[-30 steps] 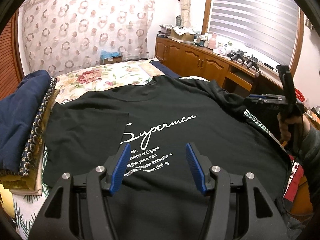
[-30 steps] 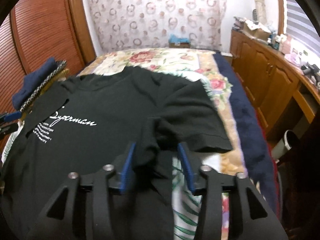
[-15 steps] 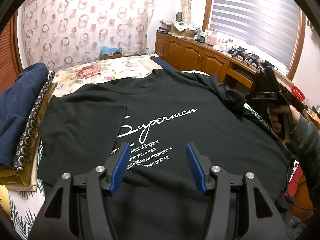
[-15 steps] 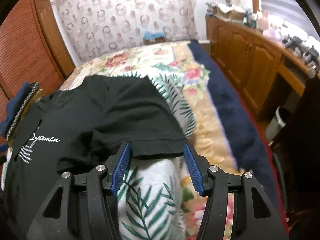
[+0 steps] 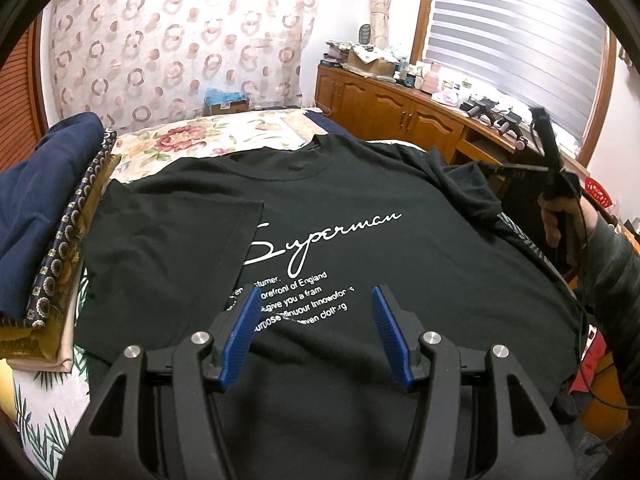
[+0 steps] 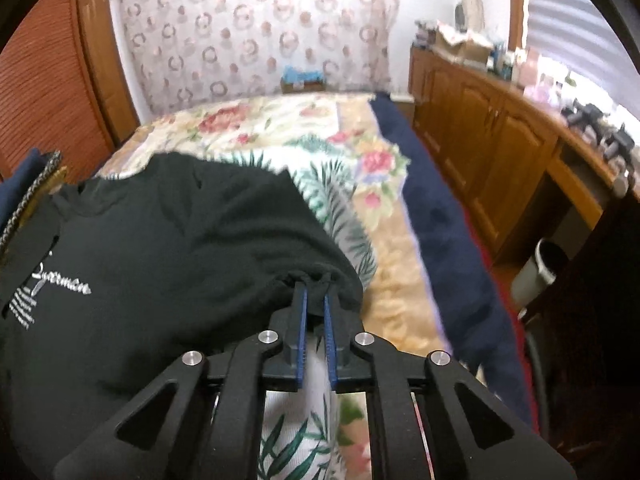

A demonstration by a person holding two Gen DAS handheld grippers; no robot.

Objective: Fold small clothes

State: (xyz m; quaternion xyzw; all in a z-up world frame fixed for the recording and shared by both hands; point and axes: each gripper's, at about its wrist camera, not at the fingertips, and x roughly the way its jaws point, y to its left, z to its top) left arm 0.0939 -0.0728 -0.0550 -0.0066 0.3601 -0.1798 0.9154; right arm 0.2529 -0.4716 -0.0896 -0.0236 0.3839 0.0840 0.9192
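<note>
Right gripper (image 6: 314, 300) just closed; blue pads pinching the bunched right sleeve hem of the black cotton T-shirt with white script print (image 5: 340, 240); left gripper (image 5: 316, 320) gaping, nothing between pads, hovering over the shirt's lower print; shirt lies front-up across the near end of the floral-quilted bed (image 6: 280, 128); left sleeve folded in; stack of folded navy and patterned cloths (image 5: 48, 216) at bed's left edge.

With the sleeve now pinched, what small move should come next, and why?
Probably carry the right hand-held gripper, shut on the black printed cotton T-shirt's right sleeve, inward over the chest, because the other sleeve already lies folded in and the jaws have just closed.
</note>
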